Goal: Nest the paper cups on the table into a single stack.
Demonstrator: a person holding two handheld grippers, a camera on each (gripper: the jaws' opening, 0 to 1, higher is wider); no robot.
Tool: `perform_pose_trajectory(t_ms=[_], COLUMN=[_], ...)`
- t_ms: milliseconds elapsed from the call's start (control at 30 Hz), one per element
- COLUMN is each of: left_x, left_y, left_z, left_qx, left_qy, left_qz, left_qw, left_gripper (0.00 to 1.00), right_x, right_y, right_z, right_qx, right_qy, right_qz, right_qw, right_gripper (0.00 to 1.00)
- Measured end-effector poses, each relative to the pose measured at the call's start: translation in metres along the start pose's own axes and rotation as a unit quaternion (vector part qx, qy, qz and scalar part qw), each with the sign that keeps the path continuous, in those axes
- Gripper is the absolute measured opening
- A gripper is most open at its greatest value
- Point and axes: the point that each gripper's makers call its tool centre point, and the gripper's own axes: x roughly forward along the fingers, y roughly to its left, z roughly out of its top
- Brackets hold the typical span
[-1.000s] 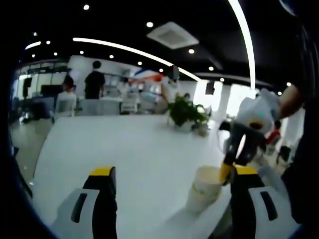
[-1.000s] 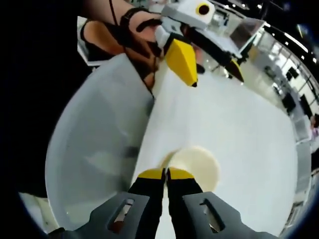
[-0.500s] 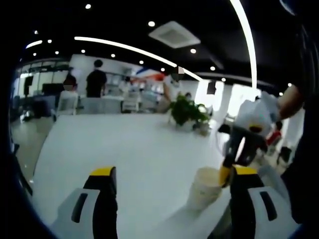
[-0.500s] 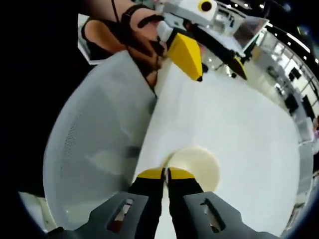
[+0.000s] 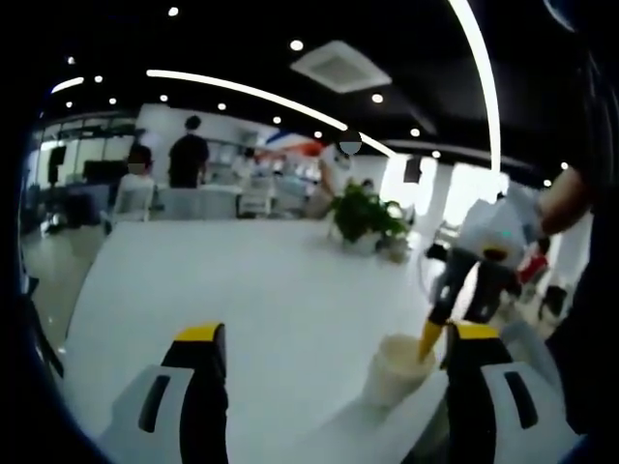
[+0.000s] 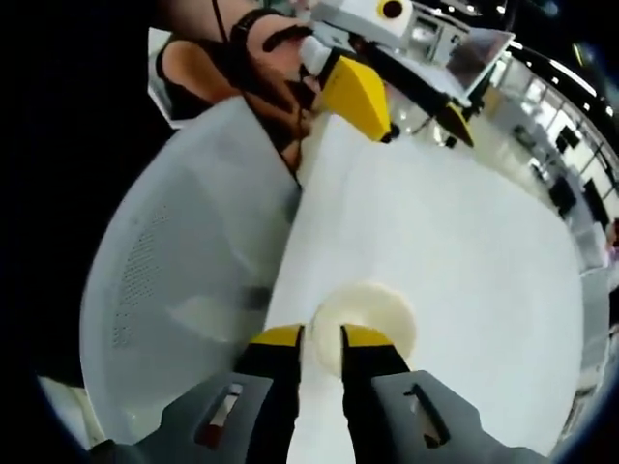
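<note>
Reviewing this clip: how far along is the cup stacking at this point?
Nearly finished, by the look of it: one cream paper cup stack stands on the white table; whether it holds several cups is unclear. The right gripper sits slightly open at its rim. The left gripper is open. No loose cups visible.

My left gripper (image 5: 329, 340) points level and forward, its two yellow-tipped jaws spread wide apart with nothing between them. In the right gripper view it (image 6: 414, 108) comes in from the top, jaws splayed, gripped by my left hand (image 6: 276, 72), which wears a dark strap at the wrist. My right gripper (image 6: 320, 335) points steeply down, its jaws parted by a narrow gap and not clamped on anything. In the left gripper view it (image 5: 426, 340) reaches down from the right, my right hand (image 5: 559, 193) holding its pale body.
</note>
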Motion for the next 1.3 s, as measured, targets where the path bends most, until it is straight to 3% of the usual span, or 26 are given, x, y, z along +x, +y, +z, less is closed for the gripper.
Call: perform_pose_trajectory(t_ms=[233, 600, 833, 967, 1300], left_x=[0.001, 0.001, 0.001, 0.001, 0.006], left_y=[-0.003, -0.007, -0.008, -0.009, -0.011], left_z=[0.000, 0.006, 0.009, 0.010, 0.015], left_qx=[0.004, 0.005, 0.006, 0.007, 0.010], left_qy=[0.004, 0.004, 0.003, 0.003, 0.000], left_qz=[-0.003, -0.005, -0.002, -0.004, -0.010], left_qw=[1.0000, 1.0000, 1.0000, 1.0000, 0.9999], left_gripper=[0.92, 0.92, 0.92, 0.92, 0.91], right_x=[-0.002, -0.026, -0.036, -0.047, -0.075], right_y=[0.004, -0.001, -0.004, -0.006, -0.019], right_z=[-0.002, 0.003, -0.004, -0.004, -0.014], right_qx=[0.006, 0.045, 0.081, 0.105, 0.216], right_qy=[-0.006, -0.058, -0.077, -0.102, -0.170], right_qz=[-0.011, -0.046, -0.066, -0.089, -0.155], right_qw=[0.9999, 0.9962, 0.9915, 0.9852, 0.9487], right_gripper=[0.12, 0.12, 0.12, 0.12, 0.13])
